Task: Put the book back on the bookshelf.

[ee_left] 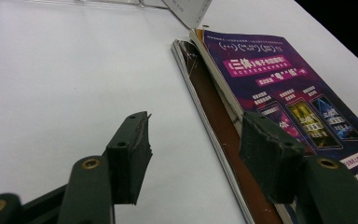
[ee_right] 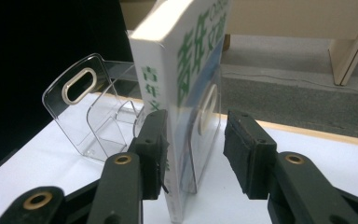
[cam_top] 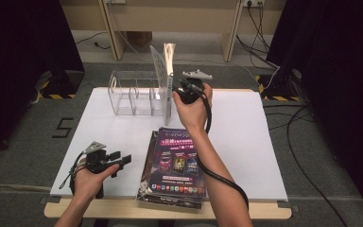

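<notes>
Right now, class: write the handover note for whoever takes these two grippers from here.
Right gripper: open, jaws either side of a book standing upright in the clear rack; the left pad looks to be against it, the right pad is apart from it.
Left gripper: open, holding nothing, just left of the stack of magazines at the table's near edge.
Done: one book stands at the rack's right end.
Left: back the right gripper off, then probably move the stack's items into the rack one by one.

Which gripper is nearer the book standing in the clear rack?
Right. The right gripper has its open jaws around the upright book at the clear rack. The left gripper rests near the table's front edge, beside the magazine stack.
</notes>
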Available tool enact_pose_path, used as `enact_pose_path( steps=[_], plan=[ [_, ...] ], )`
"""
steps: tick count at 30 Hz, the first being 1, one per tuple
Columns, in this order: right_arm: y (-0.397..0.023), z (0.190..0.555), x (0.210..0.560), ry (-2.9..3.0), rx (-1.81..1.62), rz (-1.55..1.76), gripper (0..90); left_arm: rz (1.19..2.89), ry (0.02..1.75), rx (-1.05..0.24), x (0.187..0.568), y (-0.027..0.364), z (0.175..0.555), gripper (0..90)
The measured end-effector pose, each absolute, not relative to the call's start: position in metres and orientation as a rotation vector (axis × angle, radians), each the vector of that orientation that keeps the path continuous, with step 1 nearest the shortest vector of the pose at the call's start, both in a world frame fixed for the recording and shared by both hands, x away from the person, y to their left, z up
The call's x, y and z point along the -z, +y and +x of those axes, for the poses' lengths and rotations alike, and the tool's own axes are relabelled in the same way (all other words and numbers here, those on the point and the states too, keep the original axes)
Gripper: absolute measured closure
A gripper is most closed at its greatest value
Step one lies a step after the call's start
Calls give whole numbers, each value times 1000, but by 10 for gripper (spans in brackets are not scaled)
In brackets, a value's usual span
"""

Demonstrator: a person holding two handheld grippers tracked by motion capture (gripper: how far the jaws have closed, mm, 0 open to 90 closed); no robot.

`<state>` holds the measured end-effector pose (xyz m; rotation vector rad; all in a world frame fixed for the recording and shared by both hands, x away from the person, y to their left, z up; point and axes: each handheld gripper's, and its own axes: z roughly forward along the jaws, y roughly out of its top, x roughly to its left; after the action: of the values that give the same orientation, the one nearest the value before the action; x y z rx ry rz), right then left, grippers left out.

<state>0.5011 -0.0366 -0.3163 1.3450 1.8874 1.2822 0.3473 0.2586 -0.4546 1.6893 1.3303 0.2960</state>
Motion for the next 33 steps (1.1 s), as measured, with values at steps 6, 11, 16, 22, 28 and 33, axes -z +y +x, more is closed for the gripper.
enact_pose_path(
  steps=[6, 11, 16, 22, 28, 33],
  plan=[
    [-47, 494, 319, 1906, -1264, 1367, 595, 1703, 1323, -296, 455, 257, 349, 426],
    [-60, 489, 324, 1923, -1242, 1379, 596, 1721, 1309, -277, 455, 249, 353, 430],
    [-71, 481, 333, 1948, -1213, 1411, 596, 1743, 1290, -250, 456, 236, 360, 438],
    [-84, 471, 351, 1998, -1175, 1467, 595, 1794, 1268, -195, 461, 215, 372, 462],
    [-98, 459, 379, 2067, -1107, 1530, 595, 1838, 1247, -156, 466, 195, 383, 473],
    [-110, 455, 406, 2127, -1043, 1591, 595, 1845, 1260, -129, 471, 183, 392, 475]
  ],
)
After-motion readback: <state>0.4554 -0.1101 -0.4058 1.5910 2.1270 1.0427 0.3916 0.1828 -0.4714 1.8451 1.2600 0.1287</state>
